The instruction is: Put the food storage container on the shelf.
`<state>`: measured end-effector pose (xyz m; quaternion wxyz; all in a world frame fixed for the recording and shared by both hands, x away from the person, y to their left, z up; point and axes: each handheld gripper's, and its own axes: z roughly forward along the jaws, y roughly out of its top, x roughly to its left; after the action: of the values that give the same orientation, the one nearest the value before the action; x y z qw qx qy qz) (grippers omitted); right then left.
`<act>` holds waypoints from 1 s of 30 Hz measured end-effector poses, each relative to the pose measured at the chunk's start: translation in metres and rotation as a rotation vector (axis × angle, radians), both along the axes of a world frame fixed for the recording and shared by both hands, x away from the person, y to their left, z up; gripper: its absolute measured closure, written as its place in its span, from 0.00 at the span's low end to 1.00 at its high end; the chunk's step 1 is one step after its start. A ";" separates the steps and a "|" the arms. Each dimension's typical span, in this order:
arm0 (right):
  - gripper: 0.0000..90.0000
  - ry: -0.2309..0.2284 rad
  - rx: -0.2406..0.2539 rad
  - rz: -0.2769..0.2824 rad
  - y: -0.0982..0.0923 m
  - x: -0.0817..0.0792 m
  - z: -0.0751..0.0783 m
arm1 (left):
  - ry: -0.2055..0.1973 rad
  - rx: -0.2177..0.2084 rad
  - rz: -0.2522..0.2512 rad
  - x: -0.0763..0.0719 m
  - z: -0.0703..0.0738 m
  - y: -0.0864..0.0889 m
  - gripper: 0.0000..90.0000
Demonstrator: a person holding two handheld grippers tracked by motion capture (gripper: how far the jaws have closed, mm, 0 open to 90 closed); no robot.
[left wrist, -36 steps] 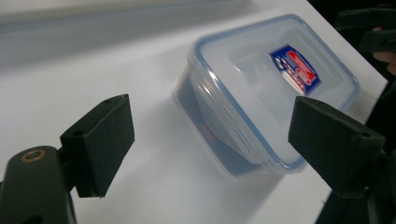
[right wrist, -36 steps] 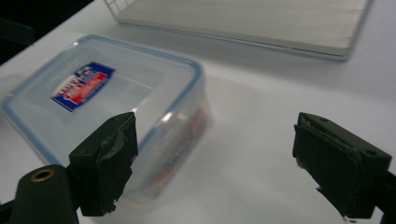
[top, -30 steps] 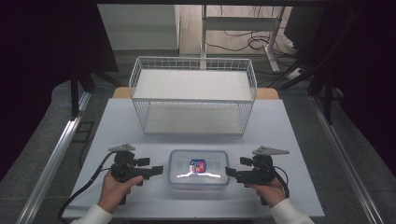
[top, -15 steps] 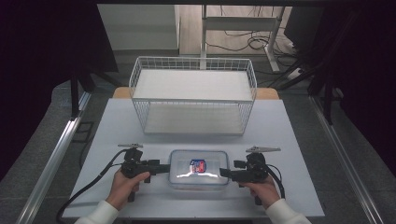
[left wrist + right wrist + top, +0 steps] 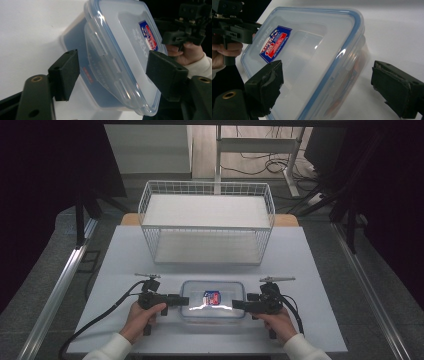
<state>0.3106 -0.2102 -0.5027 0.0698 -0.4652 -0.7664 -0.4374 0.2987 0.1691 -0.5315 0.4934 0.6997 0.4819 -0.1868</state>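
A clear plastic food box [image 5: 212,300] with a blue-sealed lid and a red and blue label lies flat near the table's front edge. My left gripper [image 5: 182,301] is at its left end and my right gripper [image 5: 238,305] at its right end, both pointing inward. In the left gripper view the box [image 5: 120,50] lies between the wide-open jaws of my left gripper [image 5: 115,72], untouched. In the right gripper view the open right gripper [image 5: 329,87] likewise straddles the box [image 5: 312,57], with gaps on both sides.
A white wire basket [image 5: 207,220] stands behind the box, at the back of the white table [image 5: 310,265]. Cables trail from both grippers toward the front edge. Dark floor and metal rails flank the table.
Both grippers have moved inward toward the box's ends and rolled over, so their top plates now show edge-on. The box has not moved.
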 end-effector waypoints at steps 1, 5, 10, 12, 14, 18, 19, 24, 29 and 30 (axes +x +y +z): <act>0.16 0.008 0.009 0.004 0.000 0.000 0.000 | 0.000 0.000 0.000 0.000 0.000 0.000 0.34; 0.26 0.037 0.049 0.010 0.001 -0.001 0.000 | 0.005 -0.001 -0.003 -0.002 0.002 -0.002 0.38; 0.40 0.104 0.098 -0.031 -0.007 -0.001 0.001 | 0.003 0.007 0.000 -0.005 0.006 0.000 0.42; 0.44 0.112 0.115 -0.038 -0.010 -0.002 0.002 | -0.002 0.005 0.003 -0.007 0.007 0.000 0.44; 0.45 0.108 0.115 -0.040 -0.010 -0.004 0.003 | -0.003 0.004 0.005 -0.008 0.008 0.001 0.47; 0.49 0.094 0.123 -0.044 -0.012 -0.010 0.008 | -0.015 -0.005 0.014 -0.013 0.012 0.002 0.51; 0.50 0.092 0.122 -0.045 -0.012 -0.011 0.008 | -0.018 -0.005 0.016 -0.015 0.012 0.002 0.51; 0.52 0.090 0.125 -0.047 -0.013 -0.014 0.011 | -0.025 -0.006 0.018 -0.018 0.015 0.003 0.54; 0.54 0.088 0.128 -0.048 -0.014 -0.017 0.013 | -0.027 -0.007 0.023 -0.020 0.016 0.003 0.55; 0.54 0.090 0.130 -0.049 -0.015 -0.017 0.013 | -0.029 -0.005 0.022 -0.022 0.017 0.003 0.55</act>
<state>0.2931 -0.2248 -0.4897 0.1234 -0.4973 -0.7211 -0.4664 0.2770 0.1718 -0.5146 0.5038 0.6959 0.4818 -0.1724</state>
